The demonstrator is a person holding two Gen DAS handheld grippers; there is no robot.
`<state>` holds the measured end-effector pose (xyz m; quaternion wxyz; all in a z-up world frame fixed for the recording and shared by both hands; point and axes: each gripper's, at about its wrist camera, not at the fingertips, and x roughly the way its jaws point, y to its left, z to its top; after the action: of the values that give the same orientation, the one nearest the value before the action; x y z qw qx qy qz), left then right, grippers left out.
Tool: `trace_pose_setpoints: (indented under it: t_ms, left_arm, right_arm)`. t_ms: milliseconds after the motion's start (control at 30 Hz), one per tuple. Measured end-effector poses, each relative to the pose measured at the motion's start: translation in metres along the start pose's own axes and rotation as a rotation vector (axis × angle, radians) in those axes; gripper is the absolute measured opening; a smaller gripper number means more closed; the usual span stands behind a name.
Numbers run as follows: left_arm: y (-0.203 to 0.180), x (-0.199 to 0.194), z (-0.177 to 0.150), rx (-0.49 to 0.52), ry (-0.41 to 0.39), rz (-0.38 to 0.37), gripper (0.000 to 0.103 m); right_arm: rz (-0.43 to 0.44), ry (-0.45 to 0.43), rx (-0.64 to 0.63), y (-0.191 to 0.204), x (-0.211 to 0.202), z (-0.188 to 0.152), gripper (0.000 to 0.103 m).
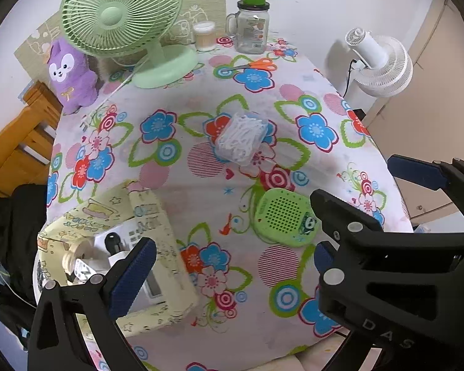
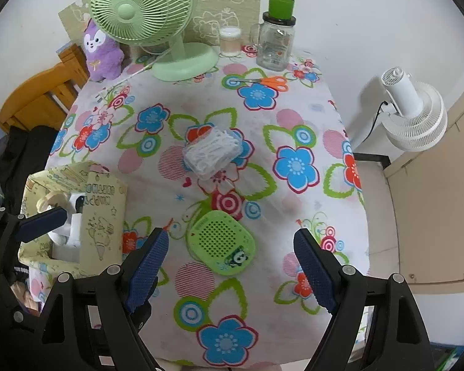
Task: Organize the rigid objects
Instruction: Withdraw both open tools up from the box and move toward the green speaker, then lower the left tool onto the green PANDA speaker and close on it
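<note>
Below, the green speaker (image 2: 222, 245) lies flat, long axis slanting down-right, under the empty, wide-spread right gripper (image 2: 232, 270).

Contents of the pale yellow printed fabric storage box (image 1: 157, 235) partly hidden; printed label on the clear glass handled jar (image 2: 273, 46) illegible.

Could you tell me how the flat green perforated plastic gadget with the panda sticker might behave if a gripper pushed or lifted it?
The flat green perforated plastic gadget looks rigid and probably light. Lying flat on the flowered tablecloth, it should slide, not roll or tip.
</note>
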<state>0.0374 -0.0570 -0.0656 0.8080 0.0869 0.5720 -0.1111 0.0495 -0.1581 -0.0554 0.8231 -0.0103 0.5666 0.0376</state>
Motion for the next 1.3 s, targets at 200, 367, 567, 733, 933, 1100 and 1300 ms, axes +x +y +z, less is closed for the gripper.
trace_pose_setpoints:
  t_ms: [200, 367, 567, 733, 933, 1100, 1300]
  left_arm:
    - [-0.021, 0.004, 0.003, 0.0, 0.003, -0.012, 0.103]
    - [-0.031, 0.009, 0.004, -0.002, 0.013, -0.019, 0.103]
    - [-0.042, 0.017, 0.004, 0.002, 0.024, -0.03, 0.103]
    - [-0.049, 0.025, 0.004, 0.003, 0.035, -0.034, 0.103]
    - [-0.052, 0.038, 0.003, 0.019, 0.047, -0.03, 0.103]
    - [-0.055, 0.05, 0.003, 0.04, 0.059, -0.033, 0.103]
    - [-0.062, 0.066, 0.001, 0.103, 0.069, -0.046, 0.103]
  right_arm:
    - [-0.007, 0.006, 0.003, -0.017, 0.001, -0.003, 0.085]
    - [-0.009, 0.016, 0.001, -0.03, 0.004, -0.007, 0.085]
    - [-0.004, 0.033, -0.008, -0.043, 0.012, -0.01, 0.085]
    - [-0.003, 0.048, -0.013, -0.051, 0.019, -0.012, 0.085]
    - [0.007, 0.068, -0.008, -0.06, 0.031, -0.016, 0.085]
    - [0.015, 0.083, -0.001, -0.065, 0.044, -0.019, 0.085]
    - [0.021, 0.11, 0.01, -0.071, 0.061, -0.026, 0.085]
